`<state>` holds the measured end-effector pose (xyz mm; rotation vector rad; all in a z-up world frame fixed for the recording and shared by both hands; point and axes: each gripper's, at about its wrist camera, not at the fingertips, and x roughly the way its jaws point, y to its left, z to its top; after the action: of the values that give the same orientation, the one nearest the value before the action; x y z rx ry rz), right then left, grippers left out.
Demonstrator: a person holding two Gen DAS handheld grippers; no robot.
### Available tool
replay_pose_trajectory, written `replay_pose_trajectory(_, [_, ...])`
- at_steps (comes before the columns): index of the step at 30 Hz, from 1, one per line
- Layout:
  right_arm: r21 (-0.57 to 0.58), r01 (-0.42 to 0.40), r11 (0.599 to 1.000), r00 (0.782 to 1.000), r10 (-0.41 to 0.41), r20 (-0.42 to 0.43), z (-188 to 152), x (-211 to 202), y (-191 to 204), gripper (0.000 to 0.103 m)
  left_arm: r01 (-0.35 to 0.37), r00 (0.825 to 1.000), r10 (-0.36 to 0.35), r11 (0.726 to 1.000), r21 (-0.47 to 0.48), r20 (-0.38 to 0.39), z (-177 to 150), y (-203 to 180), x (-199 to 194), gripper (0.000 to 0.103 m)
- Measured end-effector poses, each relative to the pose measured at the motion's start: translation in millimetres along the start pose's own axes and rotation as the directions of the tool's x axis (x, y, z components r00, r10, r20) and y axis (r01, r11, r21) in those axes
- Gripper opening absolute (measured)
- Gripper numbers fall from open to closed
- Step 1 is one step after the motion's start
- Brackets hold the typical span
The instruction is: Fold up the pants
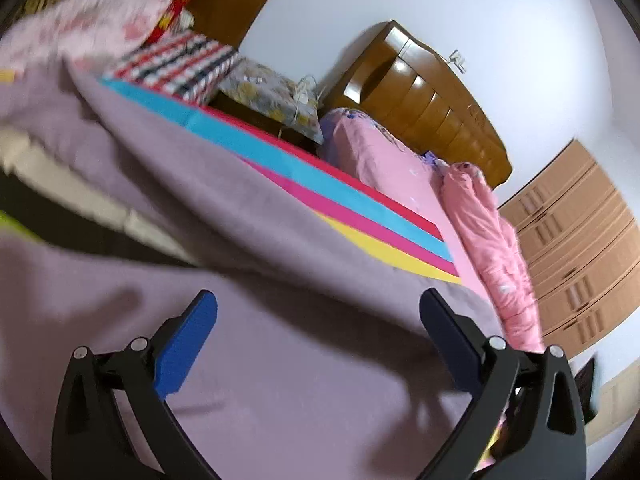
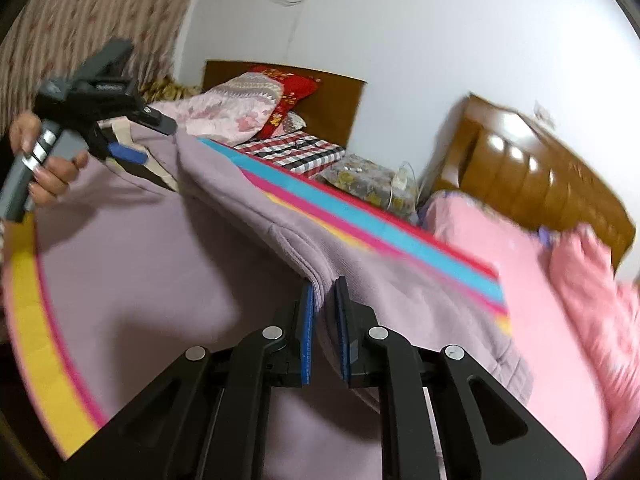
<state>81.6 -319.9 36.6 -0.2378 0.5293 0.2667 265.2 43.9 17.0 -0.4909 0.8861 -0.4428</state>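
The lilac pants (image 1: 248,344) lie across a striped mat on the bed, partly lifted into a fold. In the left wrist view my left gripper (image 1: 318,308) is open, its blue fingers (image 1: 188,340) spread wide just above the fabric. In the right wrist view my right gripper (image 2: 323,292) is shut on a cuff end of the pants (image 2: 316,268) and holds it raised. The left gripper (image 2: 124,152) shows there at the far left by the waistband with its cream lining (image 2: 160,172); the lifted pants (image 2: 240,192) ridge runs between the two.
A striped mat (image 2: 360,224) in yellow, pink, blue and red lies under the pants. Pink bedding (image 2: 532,280) lies to the right, pillows and a plaid cloth (image 2: 296,152) at the far end. A wooden headboard (image 2: 540,176) and a wardrobe (image 1: 576,240) stand beyond.
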Motion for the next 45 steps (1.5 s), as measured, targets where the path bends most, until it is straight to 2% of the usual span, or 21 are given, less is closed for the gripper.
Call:
replay_pose_trajectory(3, [0.051, 0.022, 0.998, 1.000, -0.022, -0.005, -14, -10, 13, 0.012, 0.028, 0.999, -0.029, 0.998, -0.058, -0.021, -2, 7, 13, 0.100])
replay_pose_trajectory(4, [0.061, 0.034, 0.998, 0.999, -0.034, -0.001, -16, -13, 14, 0.012, 0.037, 0.999, -0.039, 0.995, -0.091, -0.025, -5, 13, 18, 0.094])
replay_pose_trajectory(6, [0.077, 0.039, 0.996, 0.999, -0.040, 0.005, -13, -16, 15, 0.012, 0.096, 0.994, -0.102, 0.982, -0.161, -0.032, -3, 20, 29, 0.072])
replay_pose_trajectory(7, [0.071, 0.053, 0.996, 0.998, -0.054, 0.011, -11, -18, 15, 0.012, 0.107, 0.993, -0.114, 0.979, -0.174, -0.030, 0, 21, 34, 0.051])
replay_pose_trajectory(8, [0.072, 0.058, 0.996, 0.998, -0.059, 0.012, -9, -19, 14, 0.012, 0.106, 0.993, -0.112, 0.977, -0.183, -0.027, 1, 22, 38, 0.020])
replay_pose_trajectory(9, [0.080, 0.056, 0.995, 0.998, -0.057, 0.012, -7, -18, 12, 0.012, 0.102, 0.994, -0.109, 0.977, -0.187, -0.024, 3, 22, 38, 0.006])
replay_pose_trajectory(10, [0.086, 0.055, 0.995, 0.998, -0.056, 0.012, -6, -17, 14, 0.012, 0.118, 0.993, -0.121, 0.974, -0.194, -0.002, 3, 22, 32, 0.003])
replay_pose_trajectory(12, [0.089, 0.058, 0.994, 0.998, -0.059, 0.011, -3, -15, 14, 0.012, 0.139, 0.988, -0.125, 0.978, -0.154, 0.093, 2, 12, 2, 0.003])
replay_pose_trajectory(15, [0.082, 0.066, 0.994, 0.997, -0.069, 0.026, -3, -24, 17, 0.012, 0.107, 0.979, -0.097, 0.993, -0.045, 0.182, -5, -14, -49, 0.003])
replay_pose_trajectory(18, [0.103, 0.080, 0.991, 0.996, -0.085, 0.038, -5, -31, 12, 0.012, 0.109, 0.983, -0.100, 0.993, -0.054, 0.152, -23, -19, -68, 0.013])
replay_pose_trajectory(19, [0.120, 0.086, 0.989, 0.995, -0.091, 0.039, -7, -32, 8, 0.012, 0.128, 0.985, -0.117, 0.988, -0.090, 0.123, -33, -13, -66, 0.031])
replay_pose_trajectory(20, [0.136, 0.084, 0.987, 0.995, -0.090, 0.036, -8, -33, 4, 0.012, 0.141, 0.987, -0.129, 0.982, -0.125, 0.099, -40, -5, -62, 0.065])
replay_pose_trajectory(21, [0.150, 0.077, 0.986, 0.996, -0.083, 0.030, -10, -33, 1, 0.012, 0.135, 0.989, -0.123, 0.975, -0.175, 0.080, -49, 5, -54, 0.076])
replay_pose_trajectory(24, [0.143, 0.072, 0.987, 0.997, -0.075, 0.018, -11, -31, 1, 0.012, 0.171, 0.985, -0.162, 0.954, -0.248, 0.054, -61, 21, -34, 0.078])
replay_pose_trajectory(28, [0.084, 0.092, 0.992, 0.996, -0.093, 0.009, -8, -32, 10, 0.012, 0.144, 0.989, -0.151, 0.950, -0.278, -0.004, -63, 16, -14, 0.079])
replay_pose_trajectory(36, [0.055, 0.095, 0.994, 0.995, -0.096, 0.021, -3, -33, 3, 0.012, 0.242, 0.951, -0.295, 0.898, -0.368, -0.094, -104, -11, 9, 0.085])
replay_pose_trajectory(40, [0.052, 0.086, 0.995, 0.996, -0.087, 0.020, -7, -35, 2, 0.012, 0.239, 0.969, -0.246, 0.879, -0.412, 0.036, -86, 8, 23, 0.085])
replay_pose_trajectory(42, [0.047, 0.081, 0.996, 0.997, -0.082, 0.014, -11, -36, 3, 0.012, 0.266, 0.964, -0.243, 0.838, -0.477, 0.111, -77, 26, 22, 0.077])
replay_pose_trajectory(43, [0.052, 0.072, 0.996, 0.997, -0.072, 0.006, -16, -36, 5, 0.012, 0.286, 0.958, -0.253, 0.827, -0.484, 0.134, -73, 32, 19, 0.045])
replay_pose_trajectory(44, [0.054, 0.060, 0.997, 0.998, -0.060, -0.005, -20, -35, 6, 0.013, 0.263, 0.965, -0.236, 0.853, -0.451, 0.117, -69, 31, 14, 0.011])
replay_pose_trajectory(45, [0.054, 0.050, 0.997, 0.999, -0.048, -0.023, -25, -32, 9, 0.013, 0.238, 0.971, -0.211, 0.878, -0.415, 0.111, -67, 28, 7, 0.007])
